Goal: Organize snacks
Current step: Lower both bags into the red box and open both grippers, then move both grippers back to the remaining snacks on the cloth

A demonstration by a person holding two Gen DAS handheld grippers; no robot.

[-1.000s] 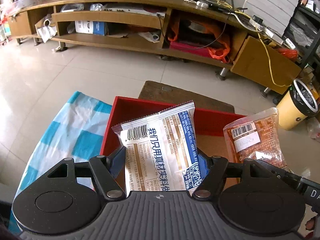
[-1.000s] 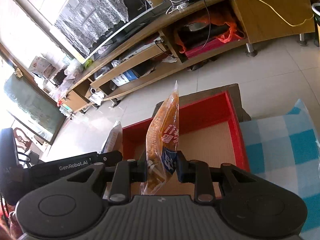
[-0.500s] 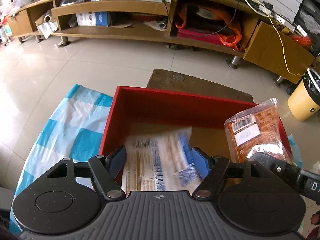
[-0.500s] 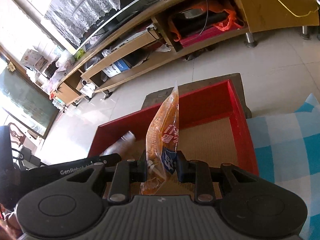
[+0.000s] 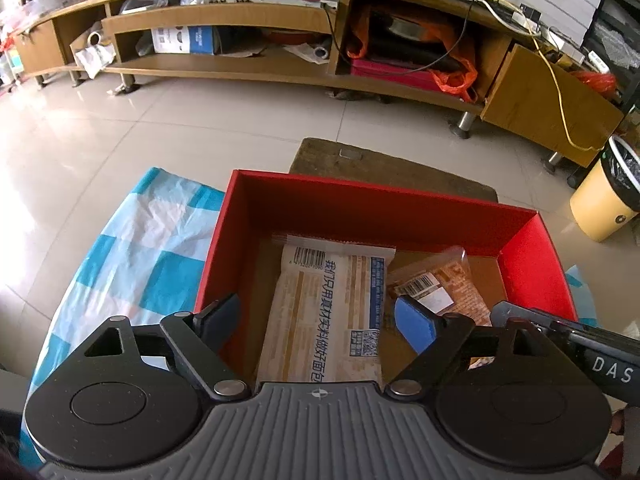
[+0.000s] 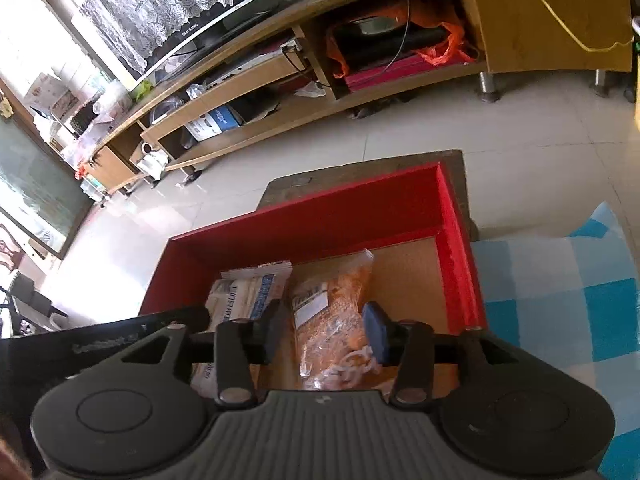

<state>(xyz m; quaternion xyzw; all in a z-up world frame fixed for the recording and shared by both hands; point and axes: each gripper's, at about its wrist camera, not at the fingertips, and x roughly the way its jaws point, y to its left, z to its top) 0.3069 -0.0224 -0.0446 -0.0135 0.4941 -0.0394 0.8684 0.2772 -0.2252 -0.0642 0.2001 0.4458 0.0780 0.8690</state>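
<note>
Both claws, left claw [image 5: 316,316] and right claw [image 6: 326,330], have just been opening and stand released over the red box [image 5: 376,208], where the white packet [image 5: 328,312] and orange packet [image 6: 336,312] lie side by side, light, crinkly, slippery, best pinched at a sealed edge.

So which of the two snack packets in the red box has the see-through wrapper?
The orange snack packet on the right: clear plastic shows its contents. The white bread packet beside it is opaque, printed paper-look.
</note>
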